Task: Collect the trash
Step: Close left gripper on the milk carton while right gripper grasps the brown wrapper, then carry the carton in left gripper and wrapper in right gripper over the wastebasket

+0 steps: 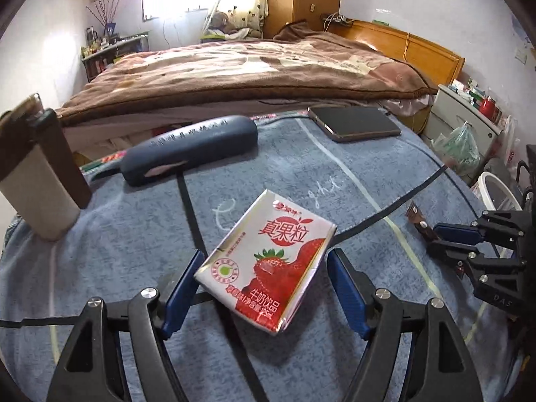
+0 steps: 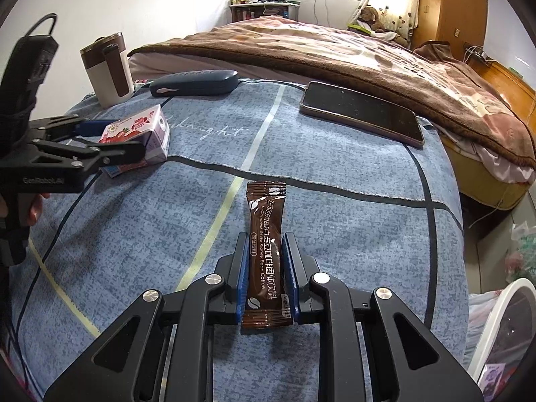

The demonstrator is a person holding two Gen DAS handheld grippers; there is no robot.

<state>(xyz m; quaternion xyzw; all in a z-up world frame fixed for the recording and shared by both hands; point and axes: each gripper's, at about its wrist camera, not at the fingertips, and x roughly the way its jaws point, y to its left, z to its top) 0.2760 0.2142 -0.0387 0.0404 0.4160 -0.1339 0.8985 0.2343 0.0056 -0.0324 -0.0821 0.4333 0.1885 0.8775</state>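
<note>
Halfway at best, judging from the table. Coffee sachet: brown stick pack lying flat on the blue cloth, clamped between the blue pads of the right gripper, jaws pressed on both long edges; seized, not yet raised. Strawberry milk carton: small box resting on the same cloth, well apart from the sachet, sitting between the spread fingers of the left gripper; pads clear of both sides, a visible gap at each, so straddled only, no grip so far. Nothing dropped into any bin as far as can be seen. White basket at the table's right edge, low beside it, seemingly the likely place for both items, though contents too dim to tell. Left to do: closing on the carton, lifting both, carrying over, releasing. Further out, and probably not rubbish: dark phone, navy glasses case, brown-and-cream tumbler, all untouched near the bed.
</note>
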